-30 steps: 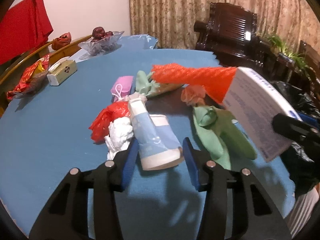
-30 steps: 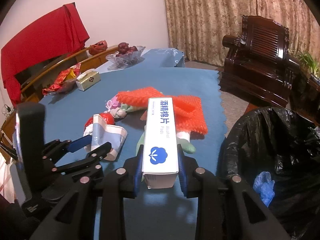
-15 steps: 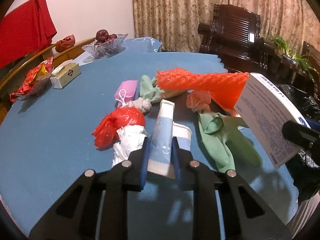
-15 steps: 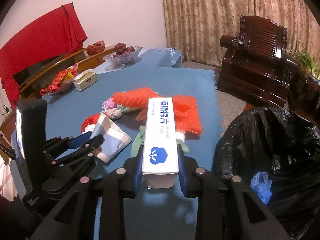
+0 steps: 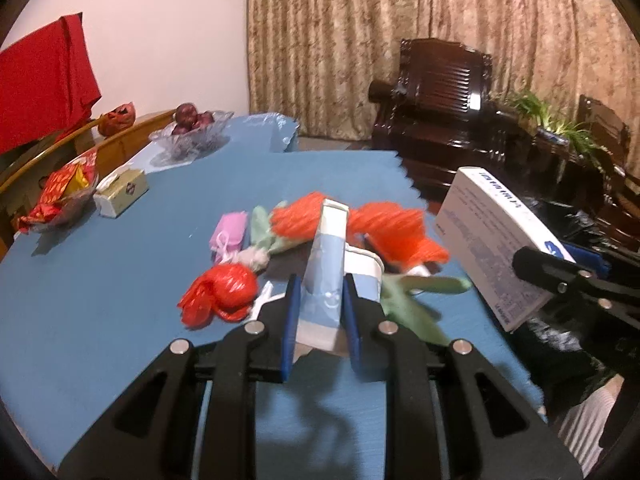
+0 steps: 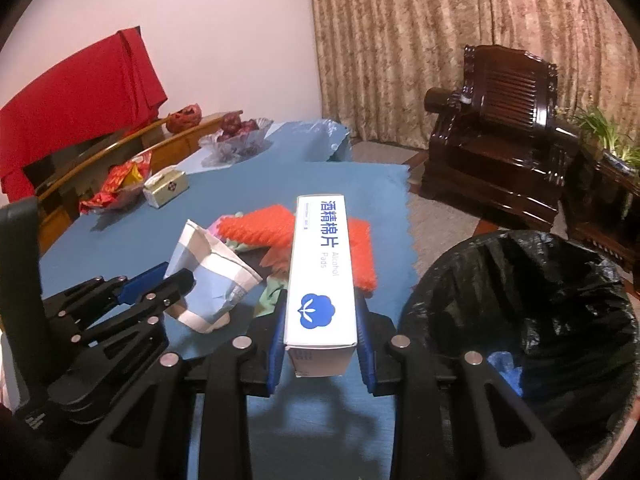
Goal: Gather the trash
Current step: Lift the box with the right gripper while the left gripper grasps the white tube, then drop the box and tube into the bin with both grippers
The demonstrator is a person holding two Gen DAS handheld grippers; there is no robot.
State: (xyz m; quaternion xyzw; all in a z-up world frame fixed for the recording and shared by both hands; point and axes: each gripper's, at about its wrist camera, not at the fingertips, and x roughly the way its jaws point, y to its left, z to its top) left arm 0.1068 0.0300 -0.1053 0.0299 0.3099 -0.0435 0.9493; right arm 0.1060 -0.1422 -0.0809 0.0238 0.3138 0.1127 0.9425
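Blue cloth (image 5: 120,288) covered the table. At 9 o'clock in the left wrist view sat a snack bowl (image 5: 60,200), with a small box (image 5: 120,194) just beside it and a fruit bowl (image 5: 192,136) at 11 o'clock.

Trash lay in a loose pile near the cloth's centre: a red bag (image 5: 220,294), a pink pouch (image 5: 229,234), orange foam net (image 5: 388,232) and green gloves (image 5: 404,300), the last blurred.

Left gripper (image 5: 319,316): its jaws had just closed, and the blue pads (image 5: 290,320) pinched a flattened paper cup (image 5: 326,280). In the right wrist view the cup (image 6: 208,276) hung clear of the cloth at 9 o'clock, rim tilted toward the camera.

Right gripper (image 6: 321,344): the pads (image 6: 275,354) were pressed against both long sides of a white carton (image 6: 322,272) marked "Alcohol Pads", held lengthwise above the cloth's near edge. In the left wrist view the carton (image 5: 492,248) appeared at 3 o'clock.

A black bin bag (image 6: 528,312) stood open at 4 o'clock in the right wrist view, just beside the table, with a blue scrap (image 6: 504,368) inside. A dark wooden chair (image 6: 496,136) stood at 2 o'clock before the curtain (image 6: 400,40).
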